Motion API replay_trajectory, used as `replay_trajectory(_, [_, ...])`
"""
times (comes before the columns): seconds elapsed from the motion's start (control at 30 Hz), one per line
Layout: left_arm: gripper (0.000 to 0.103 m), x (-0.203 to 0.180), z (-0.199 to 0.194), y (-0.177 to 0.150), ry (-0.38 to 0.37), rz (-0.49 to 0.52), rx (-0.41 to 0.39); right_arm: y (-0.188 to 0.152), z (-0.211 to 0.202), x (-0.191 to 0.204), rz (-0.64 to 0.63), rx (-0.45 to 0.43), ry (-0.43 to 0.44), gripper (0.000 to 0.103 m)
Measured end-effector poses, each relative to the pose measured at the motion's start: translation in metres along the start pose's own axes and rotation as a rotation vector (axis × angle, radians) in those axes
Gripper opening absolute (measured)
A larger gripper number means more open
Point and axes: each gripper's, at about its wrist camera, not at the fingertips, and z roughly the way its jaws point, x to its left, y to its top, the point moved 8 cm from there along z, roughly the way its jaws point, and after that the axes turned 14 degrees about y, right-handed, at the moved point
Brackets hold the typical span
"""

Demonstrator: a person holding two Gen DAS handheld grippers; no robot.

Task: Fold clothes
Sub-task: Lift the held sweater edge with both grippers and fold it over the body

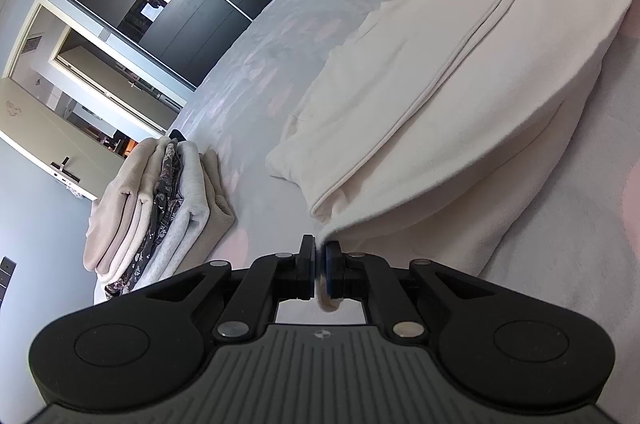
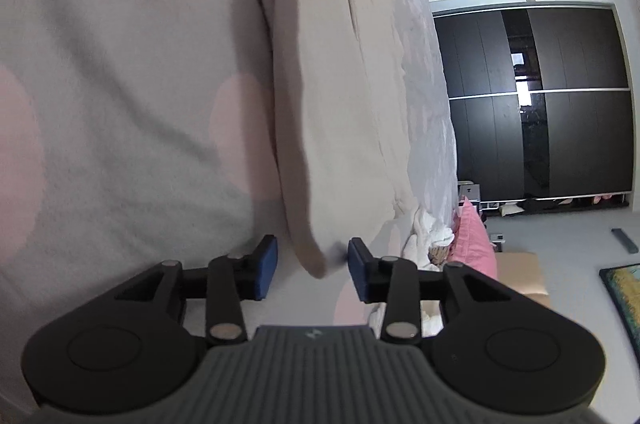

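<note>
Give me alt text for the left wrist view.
The left gripper is shut on a corner of the cream garment spread on the bed. A stack of folded clothes sits to its left.

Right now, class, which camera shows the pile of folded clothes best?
The left wrist view: the pile of folded clothes sits whole on the bed. The right wrist view shows only a sliver at its top edge.
</note>
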Motion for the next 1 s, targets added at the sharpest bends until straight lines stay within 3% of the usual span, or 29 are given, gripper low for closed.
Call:
replay_trajectory(0.1, [0.003, 0.0, 0.001, 0.0, -0.001, -0.002, 0.003, -0.005, 0.0, 0.0, -0.012, 0.012, -0.031, 0.041])
replay_trajectory(0.33, [0.003, 0.0, 0.006, -0.001, -0.001, -0.001, 0.011, -0.001, 0.003, 0.017, -0.19, -0.007, -0.115, 0.051])
replay_trajectory(0.37, [0.003, 0.0, 0.007, -0.001, -0.001, -0.001, 0.012, -0.001, 0.006, 0.016, -0.208, -0.004, -0.127, 0.049])
replay_trajectory(0.47, [0.003, 0.001, 0.006, -0.001, 0.0, -0.009, 0.011, -0.002, 0.013, 0.014, -0.234, 0.02, -0.156, 0.029])
replay_trajectory(0.5, [0.003, 0.002, 0.005, -0.001, 0.0, -0.012, 0.011, -0.003, 0.015, 0.012, -0.229, 0.031, -0.161, 0.017])
replay_trajectory(0.53, [0.003, 0.003, 0.005, -0.001, 0.0, -0.017, 0.01, -0.005, 0.014, 0.011, -0.219, 0.033, -0.165, 0.013])
replay_trajectory(0.63, [0.003, 0.009, 0.001, 0.0, 0.001, -0.042, 0.007, -0.005, 0.002, 0.007, -0.171, 0.018, -0.18, 0.01])
replay_trajectory(1.0, [0.003, 0.047, -0.029, 0.009, 0.04, -0.129, -0.051, -0.006, -0.046, -0.087, 0.125, -0.038, -0.38, 0.006])
